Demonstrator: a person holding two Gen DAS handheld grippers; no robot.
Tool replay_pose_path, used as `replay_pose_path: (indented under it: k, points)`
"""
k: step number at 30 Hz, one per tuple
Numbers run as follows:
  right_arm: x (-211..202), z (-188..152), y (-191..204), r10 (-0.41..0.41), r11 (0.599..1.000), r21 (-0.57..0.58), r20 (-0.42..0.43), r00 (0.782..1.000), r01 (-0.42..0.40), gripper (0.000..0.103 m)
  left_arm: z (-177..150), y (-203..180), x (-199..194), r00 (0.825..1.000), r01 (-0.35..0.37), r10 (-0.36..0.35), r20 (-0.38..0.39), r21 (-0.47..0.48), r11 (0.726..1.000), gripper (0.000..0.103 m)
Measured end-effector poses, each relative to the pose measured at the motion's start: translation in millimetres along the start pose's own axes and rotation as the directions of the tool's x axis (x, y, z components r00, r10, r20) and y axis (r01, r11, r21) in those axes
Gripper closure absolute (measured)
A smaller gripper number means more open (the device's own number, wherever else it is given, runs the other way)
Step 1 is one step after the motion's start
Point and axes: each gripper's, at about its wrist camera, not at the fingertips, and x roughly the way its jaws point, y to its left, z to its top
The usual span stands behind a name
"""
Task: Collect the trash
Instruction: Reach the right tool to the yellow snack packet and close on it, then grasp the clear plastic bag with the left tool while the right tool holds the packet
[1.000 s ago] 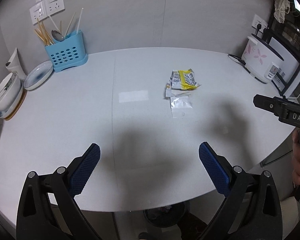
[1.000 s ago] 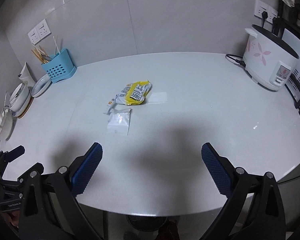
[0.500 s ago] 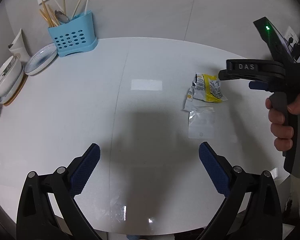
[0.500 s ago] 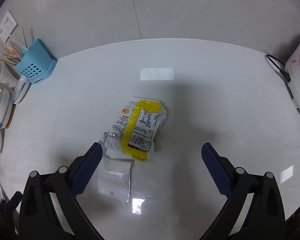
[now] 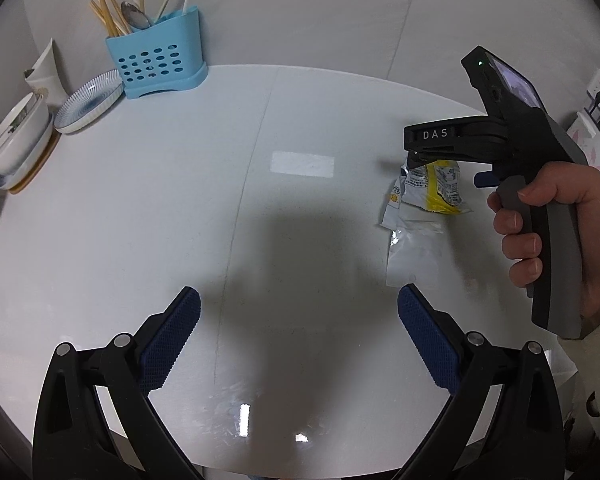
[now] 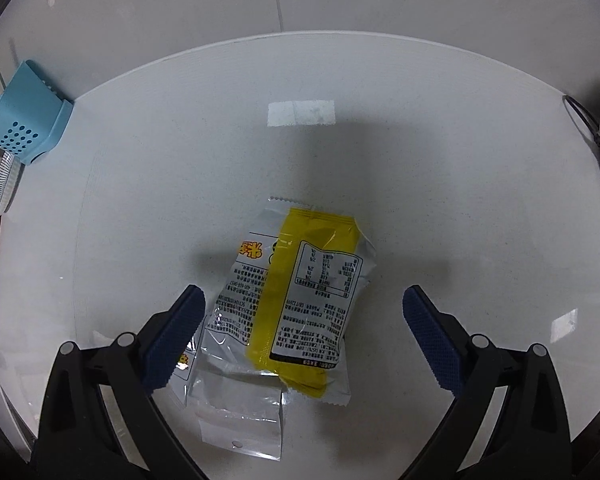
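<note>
A yellow and silver snack wrapper lies flat on the white table, overlapping a clear plastic bag just below it. My right gripper is open and hovers low over the wrapper, which lies between its blue pads. In the left wrist view the same wrapper and clear bag sit at the right, under the right gripper's black body, held by a hand. My left gripper is open above bare table, left of the trash.
A blue utensil caddy with chopsticks and a spoon stands at the back left, with plates and bowls beside it. A power cord and an appliance edge are at the far right. The table's front edge is close below.
The right gripper has dropped closer onto the wrapper, which now fills the space between its pads. The left gripper moved forward over the table. Both stayed open.
</note>
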Motion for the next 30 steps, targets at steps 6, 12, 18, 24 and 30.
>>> replay_pose_path:
  k: [6, 12, 18, 24, 30]
  points:
    - [11, 4, 3, -0.001, 1.000, 0.008, -0.028, 1.000, 0.001, 0.009, 1, -1, 5, 1.000, 0.002, -0.002, -0.010, -0.001, 1.000, 0.006]
    - [23, 6, 1, -0.009, 0.999, 0.033, -0.080, 0.997, 0.012, 0.023, 2, -1, 6, 1.000, 0.000, 0.000, -0.013, 0.002, 1.000, 0.006]
    - [22, 8, 5, -0.038, 0.999, 0.035, -0.080, 0.996, 0.041, 0.039, 5, -2, 8, 1.000, -0.005, 0.005, -0.017, 0.004, 1.000, 0.006]
    - [18, 11, -4, -0.037, 0.999, 0.035, -0.078, 0.996, 0.040, 0.072, 9, -10, 12, 1.000, -0.003, 0.003, -0.023, 0.014, 1.000, 0.006]
    - [10, 11, -24, -0.009, 0.999, 0.047, -0.059, 0.998, 0.012, 0.084, 15, -27, 22, 0.999, 0.011, -0.010, -0.031, 0.035, 0.999, 0.006]
